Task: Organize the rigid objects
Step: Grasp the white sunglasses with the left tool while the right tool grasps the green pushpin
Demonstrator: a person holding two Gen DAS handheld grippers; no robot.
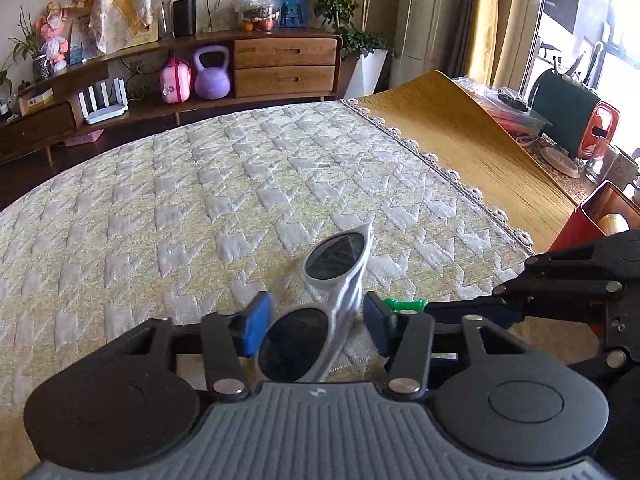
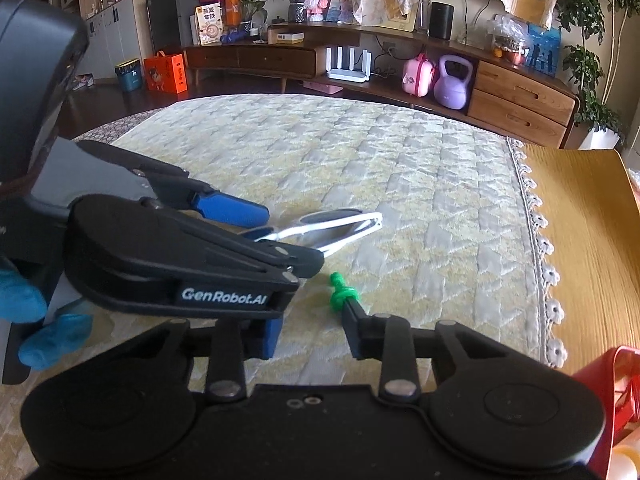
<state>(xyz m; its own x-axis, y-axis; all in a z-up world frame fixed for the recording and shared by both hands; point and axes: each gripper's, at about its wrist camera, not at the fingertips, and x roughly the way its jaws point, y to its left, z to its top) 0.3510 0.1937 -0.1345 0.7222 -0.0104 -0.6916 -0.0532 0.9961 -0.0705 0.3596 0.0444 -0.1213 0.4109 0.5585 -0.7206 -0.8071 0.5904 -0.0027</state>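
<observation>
The left claw [image 1: 316, 330] stands over a quilted cream and yellow bedspread [image 1: 200, 200] with a pair of white-framed sunglasses [image 1: 320, 308] between its blue pads [image 1: 256, 328]. The near lens sits in the gap and the frame's bridge rises tilted past the right pad; the far lens points up and away. The left pad looks to touch the rim of the near lens, but whether the right pad presses on the frame is hard to make out, so a firm clamp cannot be confirmed. The lower edge of the near lens is cut off by the claw's grey body.

In the right wrist view, the right claw [image 2: 310, 332] is low over the same bedspread, jaws partly apart. A small green plastic piece [image 2: 340, 292], shaped like a pushpin or peg, lies on the bedspread at the tip of the right finger, touching or just beside it; it is not gripped from both sides. The left finger is largely hidden behind the left claw's black arm.

A blue-gloved hand [image 2: 36, 320] shows at the left edge, mostly cut off. A red container [image 2: 616, 384] sits at the right edge, its contents unclear.
</observation>
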